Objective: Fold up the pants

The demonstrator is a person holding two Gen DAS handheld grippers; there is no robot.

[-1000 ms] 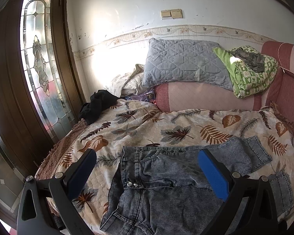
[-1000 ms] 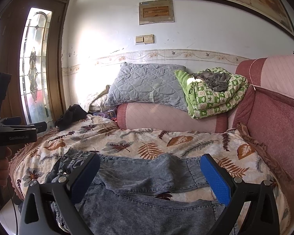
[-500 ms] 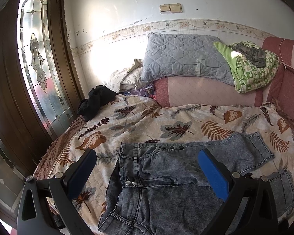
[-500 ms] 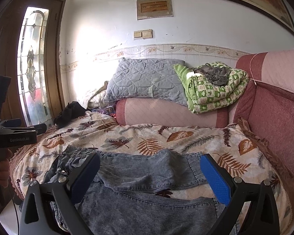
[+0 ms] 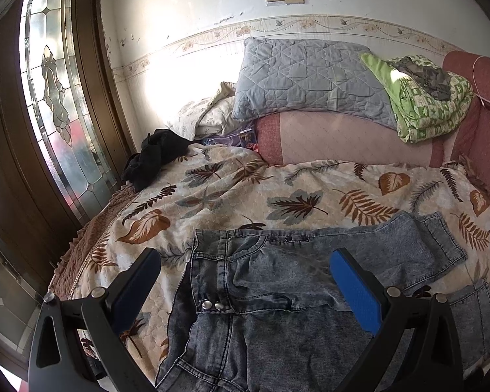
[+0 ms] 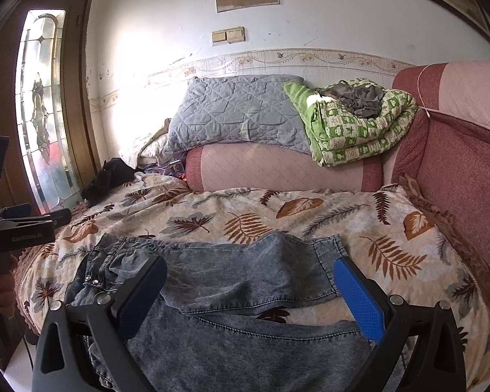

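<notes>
- My left gripper (image 5: 245, 281) hangs with its jaws spread wide and empty; the jeans (image 5: 310, 294) lie straight ahead and below it on the leaf-print bedspread (image 5: 245, 189), waistband nearest its left finger.
- My right gripper (image 6: 250, 285) is likewise wide apart, over the legs.
- I'd pinch waistband and hem cleanly, taking denim only, and lift both ends level.

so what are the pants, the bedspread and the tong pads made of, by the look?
Pants: denim, acid-washed grey-blue; mottled fade, topstitched seams, metal snaps at the waist.
Bedspread: soft quilted fabric, matte, with a printed leaf pattern and stitched puckers; the fibre is unclear.
Pads on the right tongs: blue, finely dimpled, probably rubber or foam.
</notes>
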